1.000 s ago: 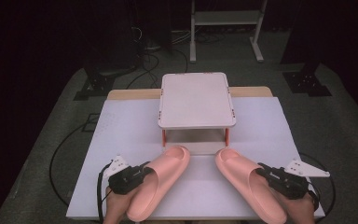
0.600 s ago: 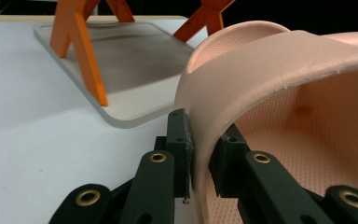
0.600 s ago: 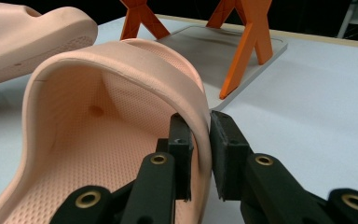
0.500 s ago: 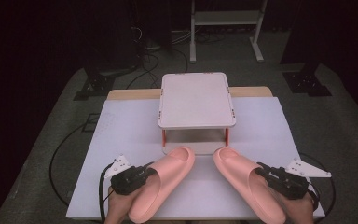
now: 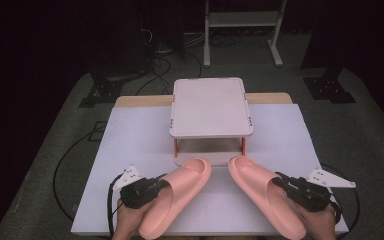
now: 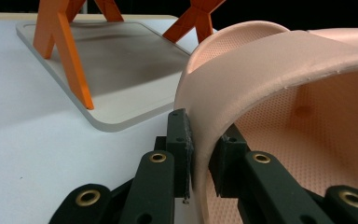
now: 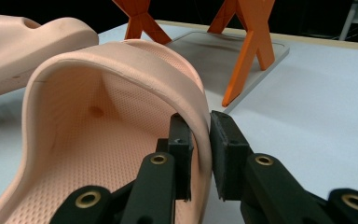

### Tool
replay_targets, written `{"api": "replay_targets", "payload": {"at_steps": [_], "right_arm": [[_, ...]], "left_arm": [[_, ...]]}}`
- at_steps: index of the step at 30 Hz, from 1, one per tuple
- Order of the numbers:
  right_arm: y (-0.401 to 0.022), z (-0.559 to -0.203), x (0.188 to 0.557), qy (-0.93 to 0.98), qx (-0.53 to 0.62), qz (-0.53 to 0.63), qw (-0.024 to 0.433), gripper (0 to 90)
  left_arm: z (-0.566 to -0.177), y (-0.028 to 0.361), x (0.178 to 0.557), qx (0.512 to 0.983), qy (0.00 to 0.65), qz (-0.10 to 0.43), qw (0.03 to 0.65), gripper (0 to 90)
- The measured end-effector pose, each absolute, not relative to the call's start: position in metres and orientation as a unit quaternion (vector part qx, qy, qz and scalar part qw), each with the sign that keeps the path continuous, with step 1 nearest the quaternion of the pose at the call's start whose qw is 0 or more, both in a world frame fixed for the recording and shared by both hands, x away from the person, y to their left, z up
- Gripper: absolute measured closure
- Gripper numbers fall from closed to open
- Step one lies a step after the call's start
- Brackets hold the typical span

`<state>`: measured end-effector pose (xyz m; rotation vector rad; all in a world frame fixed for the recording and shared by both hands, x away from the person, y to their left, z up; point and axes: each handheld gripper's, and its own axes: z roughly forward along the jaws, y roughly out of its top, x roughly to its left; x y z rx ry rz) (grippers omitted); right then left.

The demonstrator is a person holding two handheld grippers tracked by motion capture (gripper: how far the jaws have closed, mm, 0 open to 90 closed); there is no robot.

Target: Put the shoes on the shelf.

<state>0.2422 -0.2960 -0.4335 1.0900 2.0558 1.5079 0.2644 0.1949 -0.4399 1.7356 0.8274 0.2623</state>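
High view shows your left gripper (image 5: 152, 189) clamped on the strap edge of the left slipper (image 5: 180, 195) and your right gripper (image 5: 286, 184) clamped likewise on the right slipper (image 5: 265, 192). Both lie on the white table (image 5: 130, 145), long axes converging, toes pointing at the low shelf (image 5: 210, 107) just ahead and almost touching its base.

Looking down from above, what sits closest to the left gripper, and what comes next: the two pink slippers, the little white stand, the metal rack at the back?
From the left gripper:
1. Left slipper: clamped in its jaws by the strap edge.
2. Right slipper: across the table, at the other hand.
3. White stand: mid-table, beyond the slippers' toes.
4. Metal rack: on the floor behind the table.
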Motion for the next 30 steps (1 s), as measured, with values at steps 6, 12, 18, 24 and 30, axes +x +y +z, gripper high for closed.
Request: {"api": "replay_targets", "payload": {"at_steps": [6,12,18,24,30], "right_arm": [[-0.293,-0.43,0.244,0.729,0.381,0.539,0.181,78.5],[-0.292,-0.425,0.246,0.725,0.383,0.545,0.174,78.5],[-0.29,-0.417,0.246,0.725,0.378,0.55,0.173,78.5],[-0.288,-0.406,0.245,0.722,0.372,0.556,0.174,78.5],[-0.285,-0.389,0.243,0.719,0.355,0.569,0.18,78.5]], "left_arm": [[-0.437,0.195,0.265,0.739,0.346,0.107,0.568,79.4],[-0.426,0.195,0.265,0.738,0.336,0.102,0.576,79.4],[-0.412,0.192,0.267,0.741,0.318,0.104,0.582,79.5],[-0.399,0.19,0.268,0.742,0.306,0.105,0.587,79.5],[-0.38,0.193,0.271,0.74,0.294,0.116,0.594,79.4]]}}
